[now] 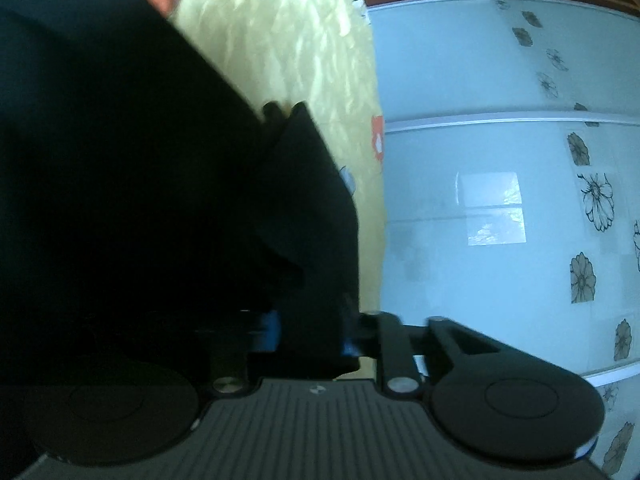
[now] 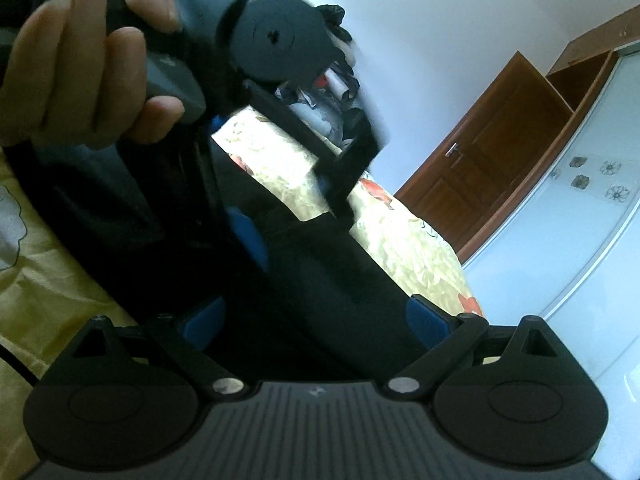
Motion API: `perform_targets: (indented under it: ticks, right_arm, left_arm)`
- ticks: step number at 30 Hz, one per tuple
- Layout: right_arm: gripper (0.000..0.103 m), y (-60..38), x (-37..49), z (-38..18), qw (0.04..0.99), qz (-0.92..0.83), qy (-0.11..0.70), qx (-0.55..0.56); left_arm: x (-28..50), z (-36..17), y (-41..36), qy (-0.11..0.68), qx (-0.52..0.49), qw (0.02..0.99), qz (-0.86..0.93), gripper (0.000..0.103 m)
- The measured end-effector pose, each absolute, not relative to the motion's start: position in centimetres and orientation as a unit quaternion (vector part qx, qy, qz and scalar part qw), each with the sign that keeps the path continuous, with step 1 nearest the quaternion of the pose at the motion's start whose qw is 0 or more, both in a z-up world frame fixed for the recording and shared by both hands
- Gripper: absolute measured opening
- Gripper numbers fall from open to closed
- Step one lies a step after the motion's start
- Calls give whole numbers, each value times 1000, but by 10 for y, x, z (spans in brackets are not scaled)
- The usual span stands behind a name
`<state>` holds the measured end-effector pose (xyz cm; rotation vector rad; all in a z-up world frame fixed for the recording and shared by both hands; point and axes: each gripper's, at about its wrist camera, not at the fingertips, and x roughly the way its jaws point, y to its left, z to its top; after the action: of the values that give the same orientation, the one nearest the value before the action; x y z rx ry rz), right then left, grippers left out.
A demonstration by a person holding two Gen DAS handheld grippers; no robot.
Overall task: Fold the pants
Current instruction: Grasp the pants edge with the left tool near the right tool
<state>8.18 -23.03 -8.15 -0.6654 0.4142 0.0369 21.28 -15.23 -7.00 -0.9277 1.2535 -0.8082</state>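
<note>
The black pants (image 1: pixel 140 200) fill the left of the left wrist view, lifted above the flowered yellow bedspread (image 1: pixel 288 40). My left gripper (image 1: pixel 310 336) is shut on a fold of them; its blue pads barely show. In the right wrist view the pants (image 2: pixel 320 280) hang between the blue pads (image 2: pixel 426 322) of my right gripper (image 2: pixel 312 324), whose jaws stand wide apart with cloth between them. The left gripper (image 2: pixel 256 216) appears there too, held by a hand (image 2: pixel 80 64) and clamped on the same cloth.
The bedspread (image 2: pixel 416 248) lies under the pants. A pale wardrobe with flower decals (image 1: pixel 500 200) stands beside the bed. A brown wooden door (image 2: pixel 480 168) is at the back right. Piled clothes (image 2: pixel 336 92) sit beyond the bed.
</note>
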Motion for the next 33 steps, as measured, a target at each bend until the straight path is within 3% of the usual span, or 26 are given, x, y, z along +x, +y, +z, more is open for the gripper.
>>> perform_targets:
  ticks: [1,5,10,12,14,17,20,33]
  right_arm:
    - [98,-230,81,-82,924,18,202,-324]
    - [98,-228,81,-80,922,22,204,-329]
    - [92,-223,87,-74,917,46,209,-336]
    - [47,-222,93,-70,920,43,211,-328]
    - [36,-222,101,-67,922,41,218,-318]
    - [34,-219,111,-72,913,39,230,-334]
    - [12,-214,109,-70,911,45,221,-345]
    - [7,-158,94,-73,896,144,184,-379]
  left_arm:
    - [211,-71,-153,546,-405,643,-353,14]
    - [205,-60,-148,517,-381,680,-354,7]
    - [189,-29,-137,459,-323,747,-357,5]
    - [186,-25,-133,451,-315,755,-356,5]
    - [183,-24,-131,449,-309,759,-355,5]
    - [181,-25,-129,447,-305,764,-352,5]
    - [177,-20,-123,430,-294,780,-348,5]
    - [137,-8,-41,381,-264,842,-276,5]
